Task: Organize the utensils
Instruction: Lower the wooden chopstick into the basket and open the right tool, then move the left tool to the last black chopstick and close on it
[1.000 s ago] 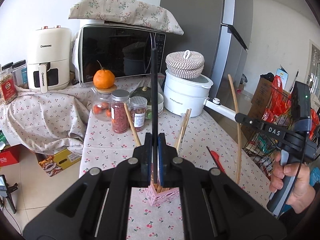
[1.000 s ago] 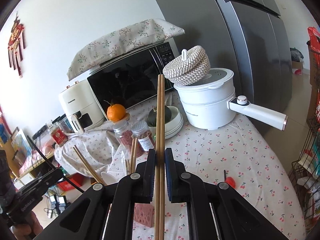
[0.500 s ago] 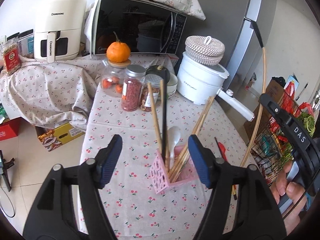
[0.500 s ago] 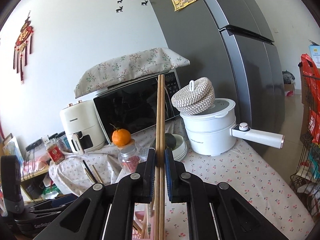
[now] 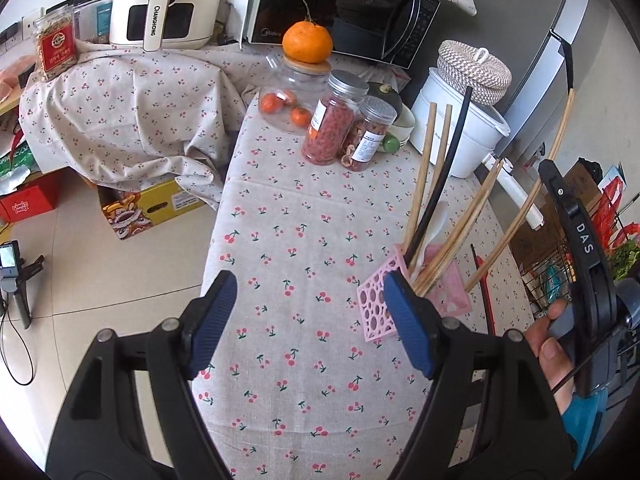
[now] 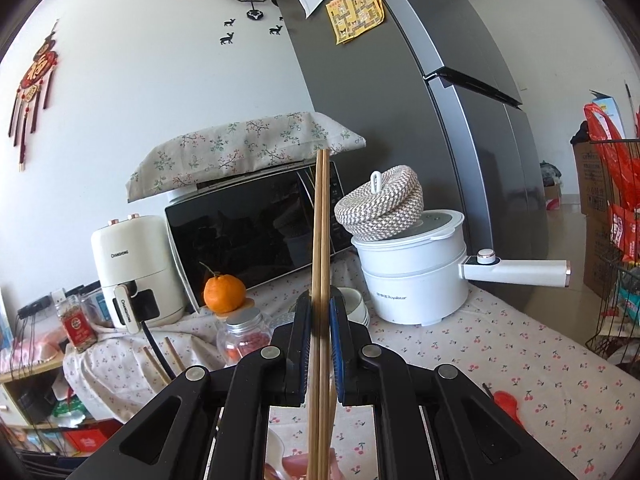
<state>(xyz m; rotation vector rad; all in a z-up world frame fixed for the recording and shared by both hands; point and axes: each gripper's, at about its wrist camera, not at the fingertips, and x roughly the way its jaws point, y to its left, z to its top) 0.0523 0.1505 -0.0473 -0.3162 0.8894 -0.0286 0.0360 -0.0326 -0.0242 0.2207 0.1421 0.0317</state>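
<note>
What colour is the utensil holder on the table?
The utensil holder is pink, with round cut-out holes; the left wrist view shows it best.

Bright daylight, sharp; fisheye warp, dark corners.

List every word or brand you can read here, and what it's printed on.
"CHANGHONG": air fryer, on its handle and its body.
"Midea": microwave, lower front corner.
"Royalstar": white pot, on its side.
"DAS": right gripper's black arm.
Jar labels, the red tin, the yellow fridge note and the box on the floor: too small or blurred to read.
</note>
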